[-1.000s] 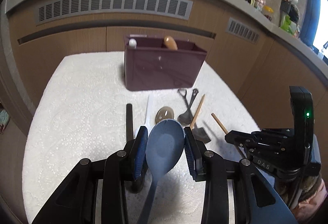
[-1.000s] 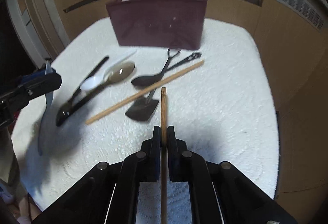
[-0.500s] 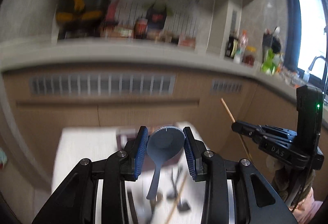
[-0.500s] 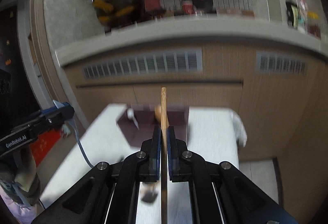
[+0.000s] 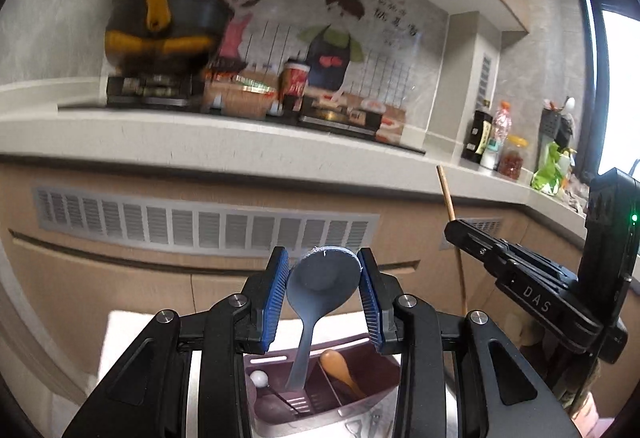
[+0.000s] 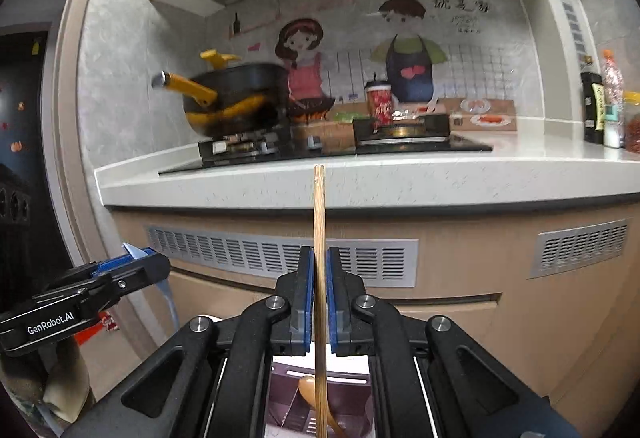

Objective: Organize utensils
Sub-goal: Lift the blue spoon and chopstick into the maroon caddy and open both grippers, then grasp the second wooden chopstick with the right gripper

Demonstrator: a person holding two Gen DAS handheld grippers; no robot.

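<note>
2 light, stiff utensils: my left gripper (image 5: pixel 323 292) jaws pinch the blue spoon (image 5: pixel 320 288) by its bowl. My right gripper (image 6: pixel 319 296) jaws clamp the thin chopstick (image 6: pixel 319 238) mid-shaft, where it could swivel.

Open air is seen ahead up to the cabinet front (image 5: pixel 208 302) across mid-frame. At bottom centre, the maroon holder (image 5: pixel 360 404) is partly filled: a wooden spoon (image 5: pixel 340 368) and a white-tipped utensil (image 5: pixel 261 380) occupy its compartments.

I now have both grippers raised off the white mat, above the maroon organizer (image 5: pixel 320 398). The blue spoon (image 5: pixel 320 290) hangs handle-down over its left compartment, and the chopstick (image 6: pixel 319 258) stands upright above the wooden spoon (image 6: pixel 310 386) inside it.
</note>
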